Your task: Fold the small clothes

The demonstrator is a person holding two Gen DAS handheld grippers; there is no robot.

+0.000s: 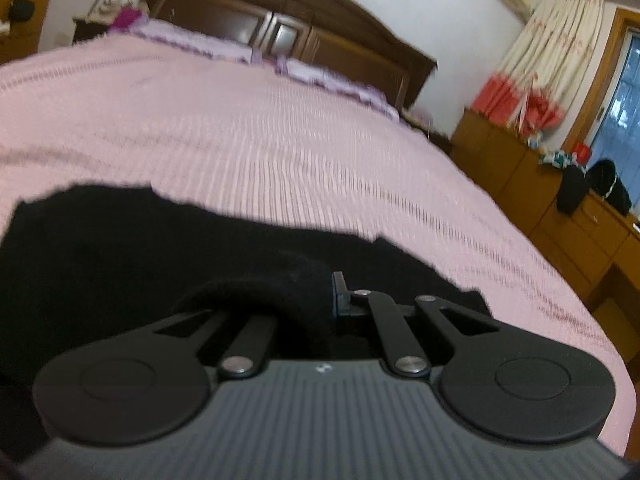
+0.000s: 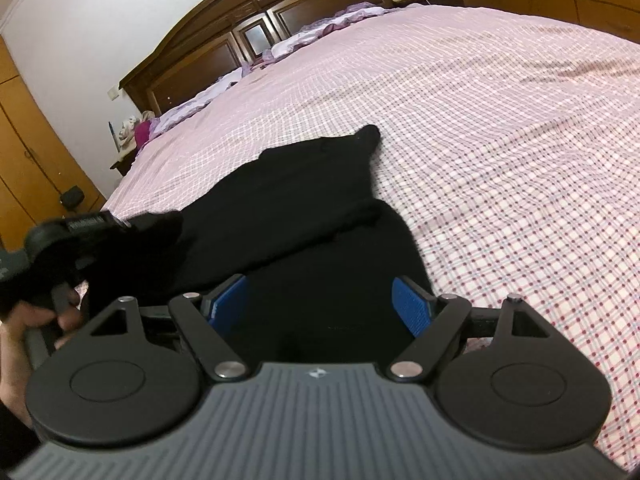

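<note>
A black garment [image 1: 120, 248] lies spread on the pink checked bedcover [image 1: 280, 140], near the bed's front edge. My left gripper [image 1: 320, 292] is shut on a raised fold of it; the cloth bulges over and hides the left finger. The right wrist view shows the same black garment [image 2: 304, 192] with one part folded across another and a corner pointing towards the headboard. My right gripper [image 2: 320, 300] hangs open just over its near part, blue pads [image 2: 412, 304] wide apart with nothing between them. At the left, a hand holds the left gripper [image 2: 92, 232] with black cloth bunched in it.
Purple pillows [image 2: 304, 40] lie against a dark wooden headboard [image 2: 248, 28]. The bedcover [image 2: 500, 140] stretches far to the right. Wooden cabinets [image 1: 520, 184] with dark clothes on top, curtains [image 1: 552, 52] and a window stand beside the bed. A nightstand [image 2: 128, 152] is at the left.
</note>
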